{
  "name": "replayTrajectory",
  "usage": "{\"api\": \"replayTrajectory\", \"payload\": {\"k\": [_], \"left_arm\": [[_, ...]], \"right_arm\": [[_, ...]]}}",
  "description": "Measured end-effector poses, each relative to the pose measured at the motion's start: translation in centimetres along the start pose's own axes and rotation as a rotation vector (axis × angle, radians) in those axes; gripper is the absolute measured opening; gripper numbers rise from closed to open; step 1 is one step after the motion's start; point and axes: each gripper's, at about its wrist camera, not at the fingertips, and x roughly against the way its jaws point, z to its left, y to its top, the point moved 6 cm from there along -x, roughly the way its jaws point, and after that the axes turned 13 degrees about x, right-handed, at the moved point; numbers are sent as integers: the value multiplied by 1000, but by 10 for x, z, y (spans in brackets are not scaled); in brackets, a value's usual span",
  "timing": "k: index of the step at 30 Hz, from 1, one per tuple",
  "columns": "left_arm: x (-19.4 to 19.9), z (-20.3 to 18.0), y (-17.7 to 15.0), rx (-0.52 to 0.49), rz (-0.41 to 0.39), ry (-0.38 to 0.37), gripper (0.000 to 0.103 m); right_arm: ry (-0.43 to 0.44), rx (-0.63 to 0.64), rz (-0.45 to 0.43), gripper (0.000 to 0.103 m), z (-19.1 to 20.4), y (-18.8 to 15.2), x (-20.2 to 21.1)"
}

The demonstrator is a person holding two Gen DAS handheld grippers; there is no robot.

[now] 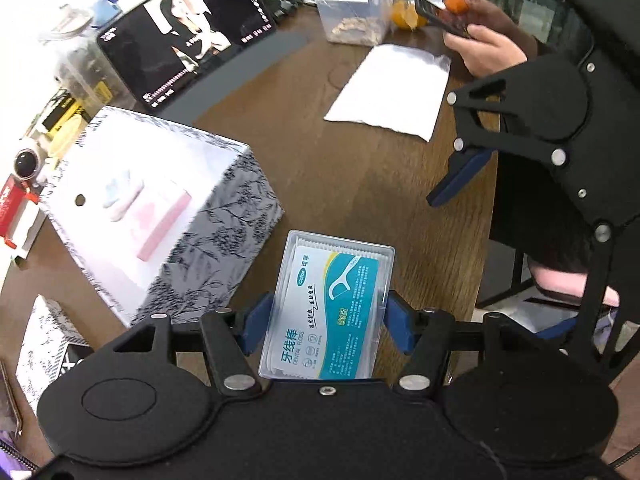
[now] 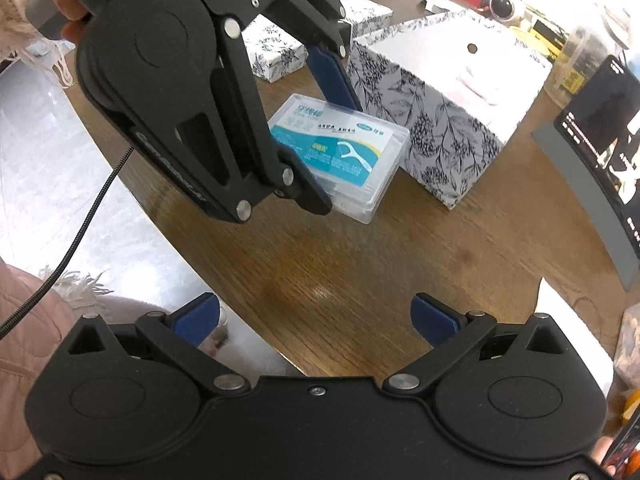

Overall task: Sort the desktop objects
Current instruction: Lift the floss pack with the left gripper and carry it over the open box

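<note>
Round wooden table (image 1: 360, 184), cluttered; person with phone seated at far side. I had left gripper (image 1: 326, 322) clamped on dental floss box (image 1: 326, 312), box held just above tabletop beside floral storage box (image 1: 160, 200). Right gripper (image 2: 316, 318) spread wide, empty, nearby. Judged sorting partway: floss gripped, not yet placed; other clutter remained.

near end of dental floss box (image 1: 326, 312) hidden under left gripper (image 1: 326, 320) body, items on the floral box (image 1: 160, 208) lid washed out and blurred, small floral box (image 1: 44, 340) cut by left edge, tablet (image 2: 604, 152) cropped at right edge
</note>
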Motion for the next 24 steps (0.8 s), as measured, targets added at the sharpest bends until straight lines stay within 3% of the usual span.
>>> {"api": "replayTrajectory", "payload": {"k": [7,16,24], "left_arm": [[33,12,8,38,-50,-33,59],[81,49,44,108,-124,-65,59],[93,87,76,92,-147,-16,59]], "right_arm": [[-23,18,-8,103,-2,18,12],[-76,-29,-48,103,-17,51,33],[-124,-150,-66,103,-42,73,40]]}}
